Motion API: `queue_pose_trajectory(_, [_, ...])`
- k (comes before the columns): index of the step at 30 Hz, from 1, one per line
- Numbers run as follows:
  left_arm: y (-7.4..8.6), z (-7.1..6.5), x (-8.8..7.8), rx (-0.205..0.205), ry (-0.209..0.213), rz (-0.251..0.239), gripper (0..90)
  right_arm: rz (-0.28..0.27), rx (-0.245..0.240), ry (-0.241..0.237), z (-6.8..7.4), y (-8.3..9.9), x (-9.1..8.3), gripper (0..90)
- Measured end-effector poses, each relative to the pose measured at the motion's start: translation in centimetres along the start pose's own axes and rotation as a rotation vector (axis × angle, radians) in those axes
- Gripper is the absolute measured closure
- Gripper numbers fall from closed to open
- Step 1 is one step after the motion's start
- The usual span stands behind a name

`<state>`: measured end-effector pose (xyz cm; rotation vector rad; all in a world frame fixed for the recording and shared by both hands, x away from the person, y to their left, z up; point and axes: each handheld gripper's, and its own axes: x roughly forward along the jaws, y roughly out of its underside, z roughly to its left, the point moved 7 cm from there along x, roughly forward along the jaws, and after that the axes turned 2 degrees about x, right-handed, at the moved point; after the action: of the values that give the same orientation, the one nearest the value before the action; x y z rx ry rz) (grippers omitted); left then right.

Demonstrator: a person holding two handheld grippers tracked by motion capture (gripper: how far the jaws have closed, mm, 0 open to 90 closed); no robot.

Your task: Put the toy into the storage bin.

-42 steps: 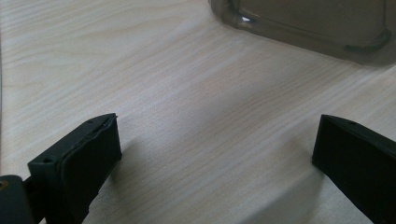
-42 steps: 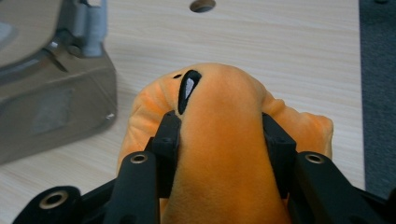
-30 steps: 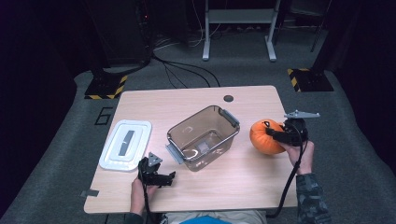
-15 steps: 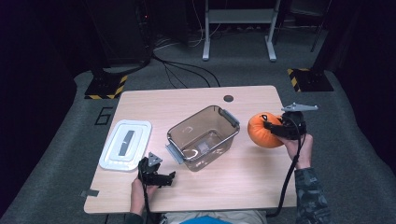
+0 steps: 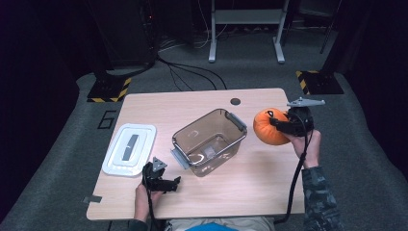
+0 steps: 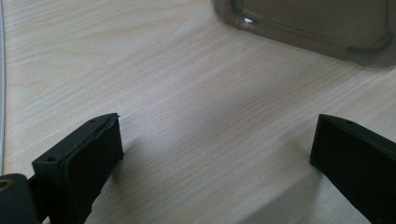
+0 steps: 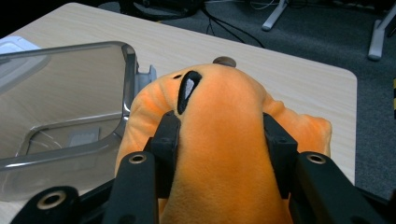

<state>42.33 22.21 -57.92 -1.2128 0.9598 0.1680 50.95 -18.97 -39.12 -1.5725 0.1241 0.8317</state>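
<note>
the right gripper point(image 5: 284, 126) has its jaws squeezed into the orange plush pumpkin point(image 5: 269, 126) and has lifted it off the table point(image 5: 231, 192) since a second ago, just right of the clear bin point(image 5: 210, 140), so dropping it in looks next, while the left gripper point(image 5: 166, 182) sits wide open and empty.

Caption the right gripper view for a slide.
Right claw squeezing an orange plush toy beside the clear plastic container on the wooden table.
</note>
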Motion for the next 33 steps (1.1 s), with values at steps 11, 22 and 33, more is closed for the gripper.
queue_pose_trajectory(11, [0.0, 0.0, 0.0, 0.001, -0.001, -0.003, 2.1, -0.028, -0.031, 0.009, 0.6, -2.2, -0.9, 57.1])
queue_pose_trajectory(22, [0.0, 0.0, 0.0, 0.004, -0.002, -0.003, 2.1, -0.045, -0.06, 0.006, 1.5, -3.9, -1.1, 57.1])
queue_pose_trajectory(33, [0.0, 0.0, 0.0, 0.005, -0.001, -0.002, 2.1, -0.057, -0.097, -0.018, 3.1, -5.4, -0.7, 57.0])
